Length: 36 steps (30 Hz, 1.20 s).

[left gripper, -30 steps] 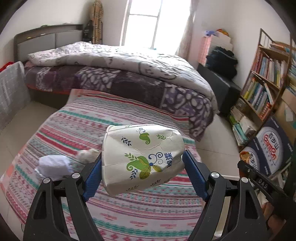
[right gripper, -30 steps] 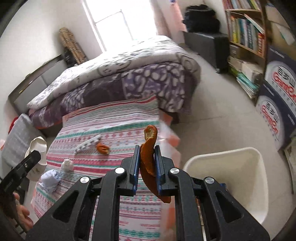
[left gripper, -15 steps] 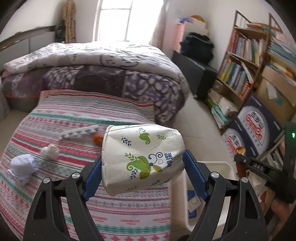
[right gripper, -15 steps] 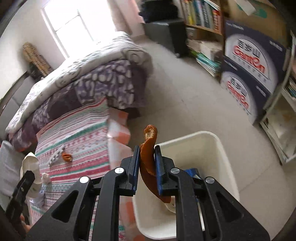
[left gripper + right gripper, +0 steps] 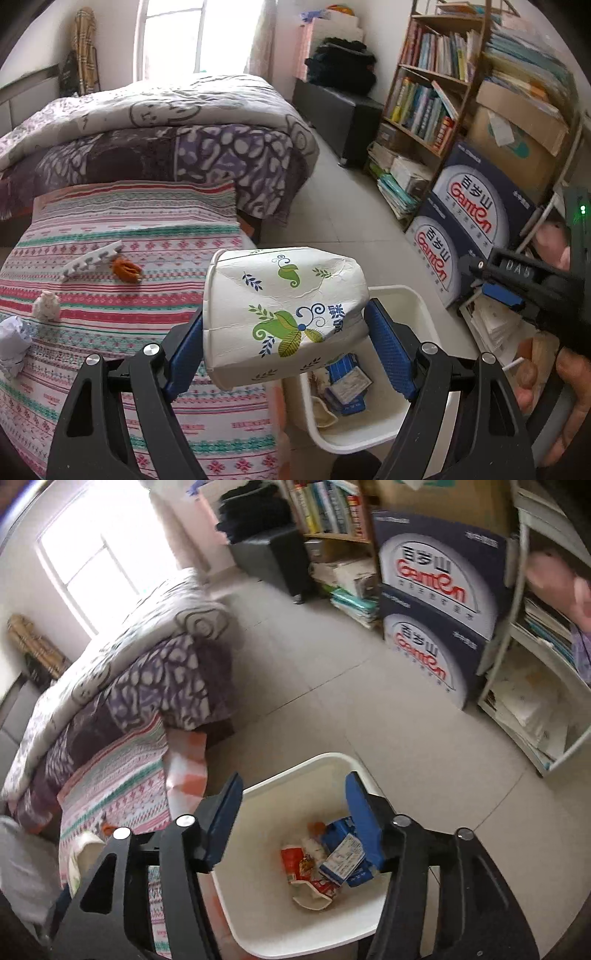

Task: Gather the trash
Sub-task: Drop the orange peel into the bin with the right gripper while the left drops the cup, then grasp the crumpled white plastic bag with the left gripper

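My left gripper (image 5: pixel 286 332) is shut on a crumpled white paper cup (image 5: pixel 284 314) with green leaf print, held over the striped table's right edge beside the white trash bin (image 5: pixel 417 306). My right gripper (image 5: pixel 293 812) is open and empty above the bin (image 5: pixel 288 775), which holds a blue carton (image 5: pixel 343 856) and red wrappers (image 5: pixel 299 864). The right gripper also shows in the left wrist view (image 5: pixel 517 280). On the striped cloth (image 5: pixel 110 332) lie an orange peel (image 5: pixel 126 270), a white toothed strip (image 5: pixel 92 256), a small paper ball (image 5: pixel 46 304) and a crumpled white tissue (image 5: pixel 13 341).
A bed with a purple patterned quilt (image 5: pixel 166 147) stands behind the table. A bookshelf (image 5: pixel 436 85) and stacked blue water boxes (image 5: pixel 465 229) line the right wall. A white shelf unit (image 5: pixel 535 686) stands right of the bin on the tiled floor (image 5: pixel 332 686).
My right gripper swung over the bin and opened; the orange peel it held is gone from its jaws. My left gripper carried the cup rightward toward the bin.
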Each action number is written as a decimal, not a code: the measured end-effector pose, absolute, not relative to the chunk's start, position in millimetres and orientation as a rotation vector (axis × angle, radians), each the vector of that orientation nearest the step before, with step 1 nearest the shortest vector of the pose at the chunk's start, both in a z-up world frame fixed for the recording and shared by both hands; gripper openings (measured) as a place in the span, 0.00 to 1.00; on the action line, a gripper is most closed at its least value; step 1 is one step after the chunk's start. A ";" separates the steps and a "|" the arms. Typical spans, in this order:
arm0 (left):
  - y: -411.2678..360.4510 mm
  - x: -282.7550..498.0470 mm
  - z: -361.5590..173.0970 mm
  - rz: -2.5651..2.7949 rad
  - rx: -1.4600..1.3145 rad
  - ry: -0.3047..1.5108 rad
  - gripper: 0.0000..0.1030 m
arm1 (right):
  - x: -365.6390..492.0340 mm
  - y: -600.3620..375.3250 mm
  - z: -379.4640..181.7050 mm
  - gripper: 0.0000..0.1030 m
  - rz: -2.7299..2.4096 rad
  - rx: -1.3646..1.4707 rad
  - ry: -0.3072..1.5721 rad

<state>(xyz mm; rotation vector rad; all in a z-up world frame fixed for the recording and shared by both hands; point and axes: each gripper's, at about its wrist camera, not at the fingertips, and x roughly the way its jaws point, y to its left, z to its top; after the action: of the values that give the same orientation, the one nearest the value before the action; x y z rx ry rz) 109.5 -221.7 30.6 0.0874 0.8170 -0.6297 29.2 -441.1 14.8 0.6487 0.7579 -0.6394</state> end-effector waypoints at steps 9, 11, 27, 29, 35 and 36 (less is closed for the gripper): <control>-251.8 97.9 25.5 -0.708 0.083 0.863 0.78 | 11.6 -459.2 17.3 0.68 -0.692 0.672 0.716; -257.7 94.7 23.5 -0.727 0.086 0.870 0.78 | 8.4 -461.2 18.4 0.74 -0.705 0.671 0.707; -244.3 101.0 11.2 -0.693 0.088 0.919 0.87 | 18.1 -448.5 14.3 0.89 -0.690 0.656 0.724; -236.7 104.1 8.9 -0.671 0.095 0.926 0.87 | 25.6 -440.2 12.6 0.90 -0.667 0.641 0.742; -205.3 114.8 2.3 -0.565 0.136 0.931 0.89 | 47.0 -412.9 7.1 0.91 -0.592 0.604 0.795; -198.7 116.9 0.7 -0.537 0.148 0.931 0.89 | 50.5 -408.1 6.6 0.91 -0.579 0.598 0.802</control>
<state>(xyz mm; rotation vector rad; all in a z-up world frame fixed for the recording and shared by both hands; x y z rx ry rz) 116.9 -198.7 0.7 0.1481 0.9315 -0.5366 50.5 -408.1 6.6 0.5984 0.8020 -0.5790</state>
